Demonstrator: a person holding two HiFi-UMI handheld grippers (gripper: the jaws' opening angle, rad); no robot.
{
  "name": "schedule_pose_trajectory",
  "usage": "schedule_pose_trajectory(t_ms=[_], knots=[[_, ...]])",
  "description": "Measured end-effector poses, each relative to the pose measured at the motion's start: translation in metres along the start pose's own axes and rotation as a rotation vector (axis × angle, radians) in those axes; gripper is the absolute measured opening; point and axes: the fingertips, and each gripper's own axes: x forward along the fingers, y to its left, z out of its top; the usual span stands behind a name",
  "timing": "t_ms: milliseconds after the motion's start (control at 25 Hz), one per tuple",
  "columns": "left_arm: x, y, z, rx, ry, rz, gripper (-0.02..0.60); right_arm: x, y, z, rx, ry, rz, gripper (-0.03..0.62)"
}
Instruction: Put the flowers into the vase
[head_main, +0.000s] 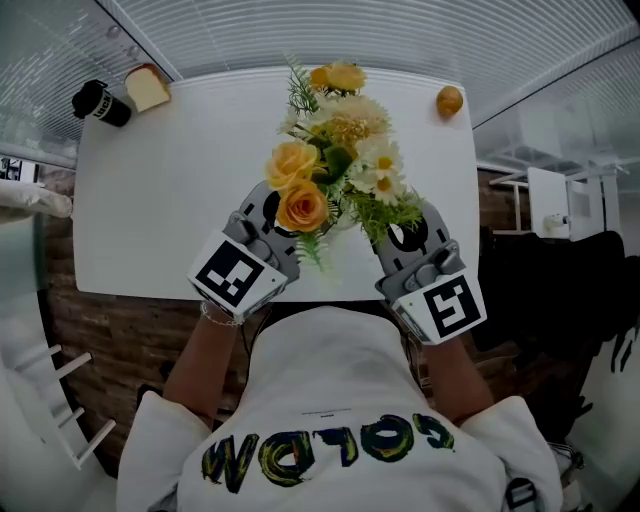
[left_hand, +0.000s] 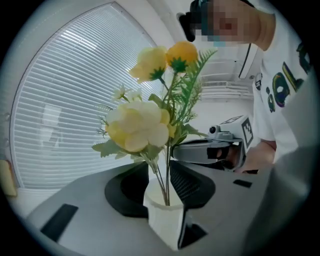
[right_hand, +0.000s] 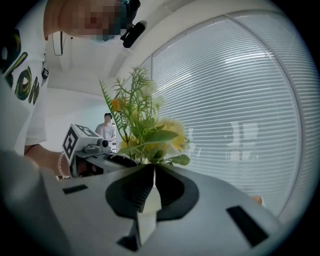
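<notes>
A bunch of yellow and white flowers (head_main: 335, 150) with green leaves stands over the middle of the white table (head_main: 150, 200), between my two grippers. In the left gripper view the stems sit in a small white faceted vase (left_hand: 164, 220). The vase lies between the jaws of my left gripper (left_hand: 161, 172), and a dark gap shows at its right side. My right gripper (right_hand: 150, 172) is shut, with the flowers (right_hand: 145, 130) rising straight from its tips. From the left it (left_hand: 210, 150) reaches the stems above the vase rim. In the head view the vase is hidden under the blooms.
At the table's far left corner stand a black cup (head_main: 100, 102) and a slice of bread (head_main: 148, 87). A round orange fruit (head_main: 449, 100) lies at the far right. White blinds close off the far side. A person (right_hand: 106, 127) stands in the distance.
</notes>
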Motion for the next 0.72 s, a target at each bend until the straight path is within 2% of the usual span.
schedule_pose_trajectory(t_ms=[320, 720], knots=[[-0.012, -0.010, -0.021, -0.011, 0.008, -0.009, 0.153, -0.007, 0.015, -0.024, 0.017, 0.045, 0.007, 0.018], [-0.010, -0.011, -0.028, -0.029, 0.014, -0.010, 0.186, -0.009, 0.014, -0.037, 0.048, 0.082, 0.005, 0.033]])
